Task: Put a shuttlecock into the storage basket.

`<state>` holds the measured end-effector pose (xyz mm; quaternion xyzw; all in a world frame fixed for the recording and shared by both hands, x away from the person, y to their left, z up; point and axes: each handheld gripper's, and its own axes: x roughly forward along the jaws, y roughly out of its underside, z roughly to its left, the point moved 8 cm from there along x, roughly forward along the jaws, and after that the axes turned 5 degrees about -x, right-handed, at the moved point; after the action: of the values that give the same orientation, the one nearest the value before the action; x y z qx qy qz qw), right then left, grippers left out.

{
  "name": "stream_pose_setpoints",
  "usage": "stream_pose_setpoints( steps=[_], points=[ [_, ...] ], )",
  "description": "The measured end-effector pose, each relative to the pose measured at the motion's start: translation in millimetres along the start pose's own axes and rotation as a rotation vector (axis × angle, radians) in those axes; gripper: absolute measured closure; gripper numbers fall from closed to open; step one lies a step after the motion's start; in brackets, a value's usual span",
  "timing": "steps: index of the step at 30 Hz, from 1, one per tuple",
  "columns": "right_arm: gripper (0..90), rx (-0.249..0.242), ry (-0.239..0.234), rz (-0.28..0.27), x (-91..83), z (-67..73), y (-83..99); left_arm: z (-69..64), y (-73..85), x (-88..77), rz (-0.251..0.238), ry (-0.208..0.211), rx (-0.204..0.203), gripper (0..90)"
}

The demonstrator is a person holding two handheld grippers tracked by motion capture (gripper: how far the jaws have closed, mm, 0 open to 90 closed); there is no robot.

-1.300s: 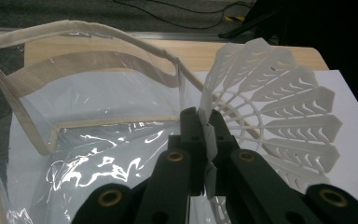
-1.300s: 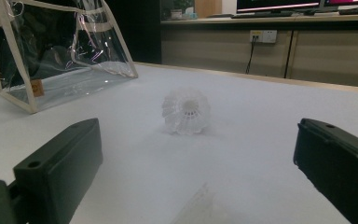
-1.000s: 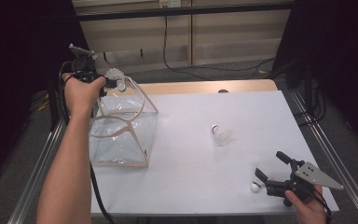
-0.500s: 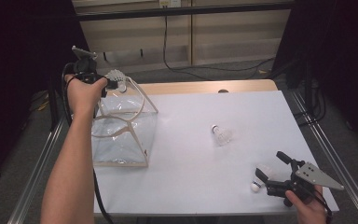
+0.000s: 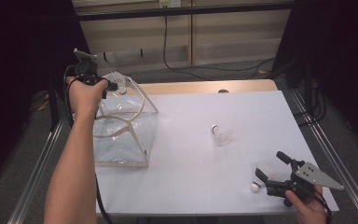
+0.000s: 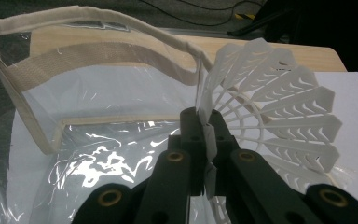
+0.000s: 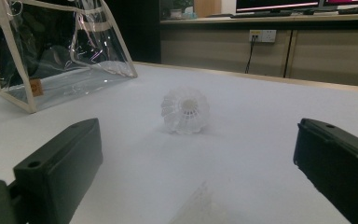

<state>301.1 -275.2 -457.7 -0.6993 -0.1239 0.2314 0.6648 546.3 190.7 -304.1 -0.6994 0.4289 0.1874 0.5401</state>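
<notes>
My left gripper [image 6: 209, 140] is shut on the skirt edge of a white plastic shuttlecock [image 6: 279, 107]. It holds the shuttlecock over the open top of a clear plastic bag [image 6: 98, 23] with cream trim. In the high view this gripper [image 5: 114, 84] hangs above the bag's [image 5: 121, 126] far rim at the table's left. A second shuttlecock [image 5: 221, 134] lies mid-table, facing my right gripper [image 7: 200, 149] cork-first [image 7: 185, 111]. My right gripper [image 5: 271, 165] is open near the front right edge, low over the table. A third shuttlecock [image 5: 260, 179] lies by its jaws.
The white table top [image 5: 205, 107] ends in a wooden strip at the back, with metal rails along both sides. Cables hang behind the table. The clear bag [image 7: 51, 51] stands upright at the left.
</notes>
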Motion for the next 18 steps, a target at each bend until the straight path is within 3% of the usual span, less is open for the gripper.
stream_pose_setpoints(
  steps=[9, 18],
  points=[
    [0.8, 0.003, 0.001, 0.002, 0.1, -0.2, 0.5, 5.0, 1.3, 9.8, 0.004, -0.013, -0.002, 88.5],
    [0.8, 0.006, -0.001, 0.003, 0.1, -0.1, 1.0, 7.4, 1.2, 12.9, -0.004, -0.021, 0.007, 80.9]
  ],
)
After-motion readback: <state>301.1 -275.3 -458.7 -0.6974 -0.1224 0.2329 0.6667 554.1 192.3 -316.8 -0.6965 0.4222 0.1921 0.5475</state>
